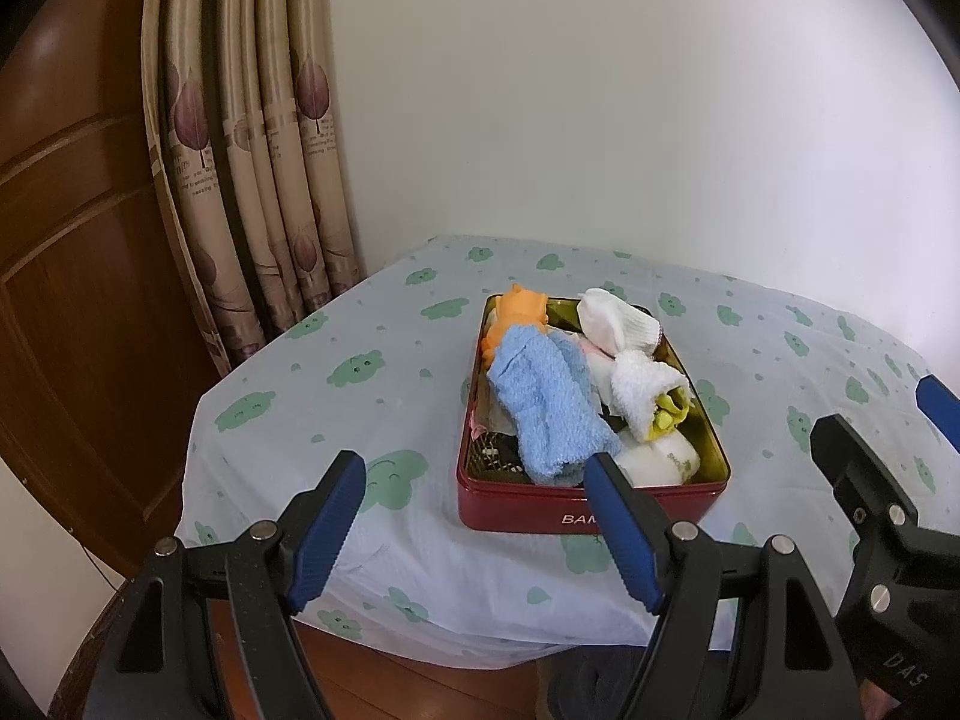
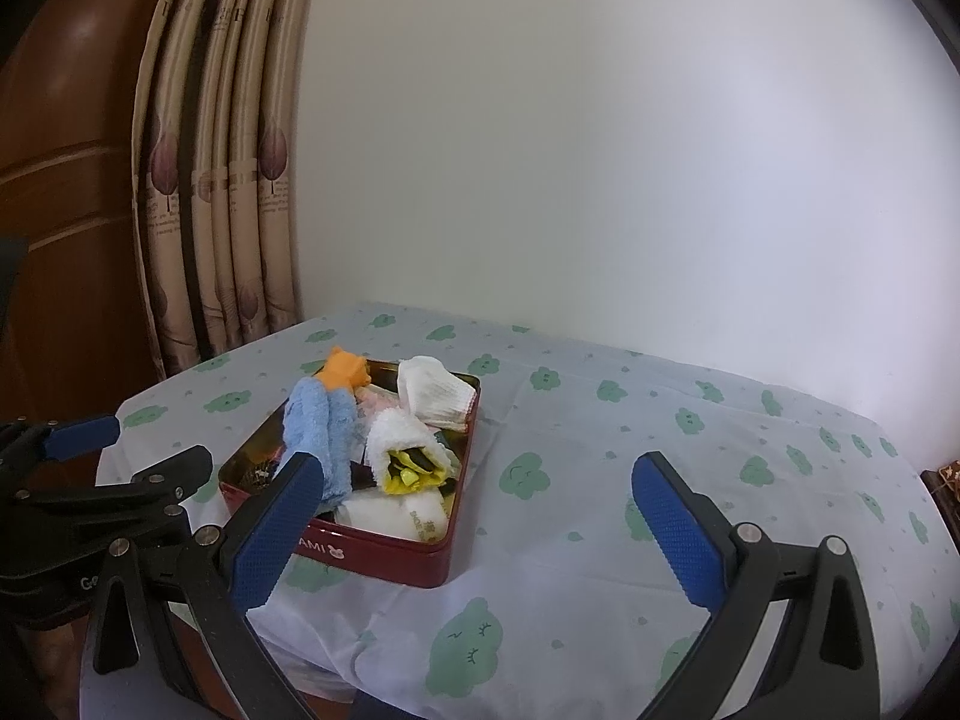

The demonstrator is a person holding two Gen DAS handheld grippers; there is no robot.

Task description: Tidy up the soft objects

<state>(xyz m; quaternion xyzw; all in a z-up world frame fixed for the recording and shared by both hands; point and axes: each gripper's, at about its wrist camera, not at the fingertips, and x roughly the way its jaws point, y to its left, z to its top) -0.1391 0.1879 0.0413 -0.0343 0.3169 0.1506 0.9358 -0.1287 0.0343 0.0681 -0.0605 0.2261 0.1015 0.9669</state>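
Observation:
A red tin box [image 1: 528, 516] [image 2: 384, 558] sits on the table and holds soft items. Inside lie a blue fuzzy sock [image 1: 546, 414] [image 2: 321, 432], an orange plush toy [image 1: 519, 315] [image 2: 343, 369], a white knitted sock [image 1: 615, 318] [image 2: 432, 390], a white towel rolled around something yellow [image 1: 645, 390] [image 2: 402, 444] and a white folded cloth [image 1: 660, 459] [image 2: 396, 513]. My left gripper [image 1: 474, 480] [image 2: 150, 444] hangs open in front of the box, empty. My right gripper [image 2: 474, 486] [image 1: 882, 414] is open to the right of the box, empty.
The table wears a pale cloth with green cloud prints [image 1: 360, 372] [image 2: 660, 480]. A beige curtain [image 1: 252, 150] and a brown wooden panel [image 1: 66, 210] stand at the left, a white wall behind. The table edge lies just below both grippers.

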